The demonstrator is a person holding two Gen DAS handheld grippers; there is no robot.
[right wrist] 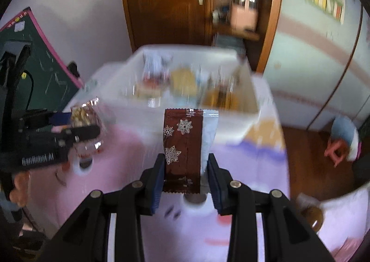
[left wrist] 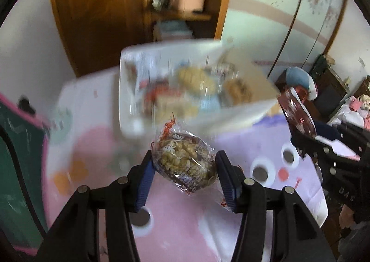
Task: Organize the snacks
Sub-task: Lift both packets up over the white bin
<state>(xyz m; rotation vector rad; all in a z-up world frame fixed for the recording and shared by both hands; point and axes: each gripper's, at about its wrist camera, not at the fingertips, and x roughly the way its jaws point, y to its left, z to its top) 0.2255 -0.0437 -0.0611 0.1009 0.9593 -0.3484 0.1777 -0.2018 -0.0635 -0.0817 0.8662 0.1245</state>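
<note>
— What do the fingers hold?
— The left gripper clamps a clear-wrapped brown crispy snack cake; the right gripper pinches a flat brown snowflake-printed snack packet, both above the surface.
— And that surface?
— A pink and lilac cartoon cloth, before a wooden cabinet.
— Containers?
— A white plastic bin just beyond, holding blurred wrapped snacks.

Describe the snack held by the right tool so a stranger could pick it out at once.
Start at the white bin of snacks on the pink cloth. In front of it, the right tool grips a flat packet. Unlike the clear-wrapped cake nearby, it is dark brown with white snowflakes.
</note>
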